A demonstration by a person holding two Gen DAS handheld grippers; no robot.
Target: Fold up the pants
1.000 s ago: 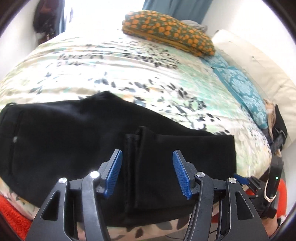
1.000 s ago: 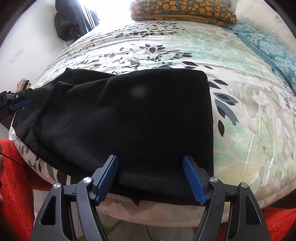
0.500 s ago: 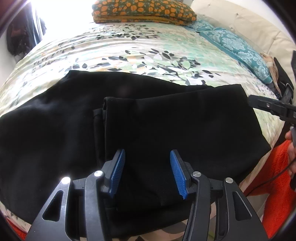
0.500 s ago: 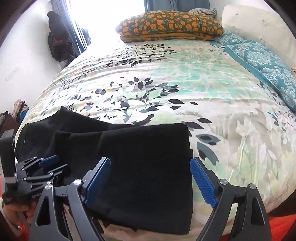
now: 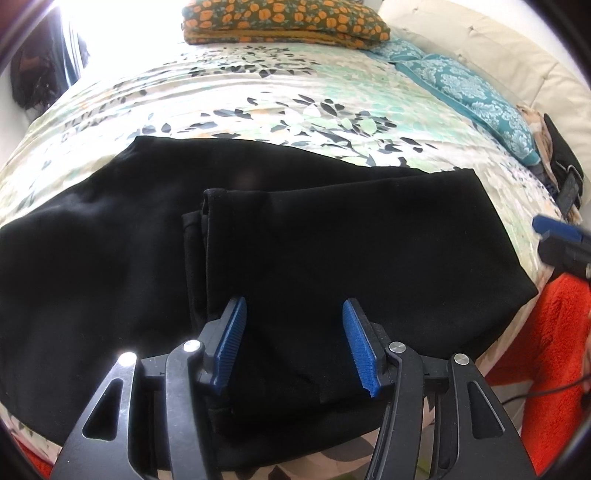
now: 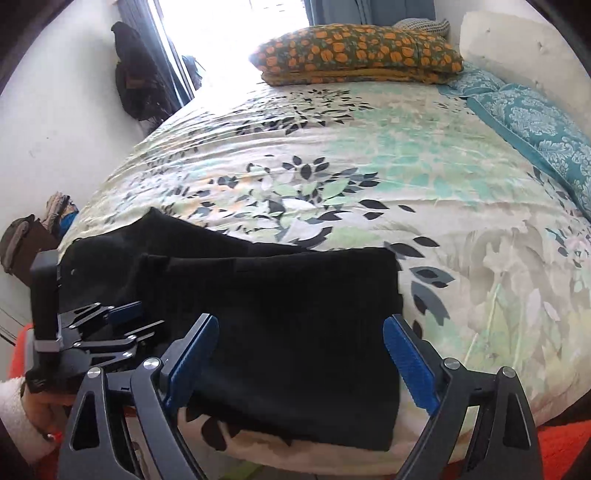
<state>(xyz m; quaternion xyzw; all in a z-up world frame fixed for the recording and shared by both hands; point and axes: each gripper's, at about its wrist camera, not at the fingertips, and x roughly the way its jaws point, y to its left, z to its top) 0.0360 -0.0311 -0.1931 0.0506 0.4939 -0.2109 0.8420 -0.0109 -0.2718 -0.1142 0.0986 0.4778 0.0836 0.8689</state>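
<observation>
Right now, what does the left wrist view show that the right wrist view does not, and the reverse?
Only the left wrist view shows the stacked hem edges of the folded leg and the right claw's blue tip. Only the right wrist view shows the whole left claw, open, and a dark bag hanging by the window. Both show the black fabric pants lying free on the floral bedspread and the orange-patterned pillow.

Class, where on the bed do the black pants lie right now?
The pants lie at the near edge of the bed, left of its middle in the right wrist view, folded over, far from the orange pillow.
</observation>
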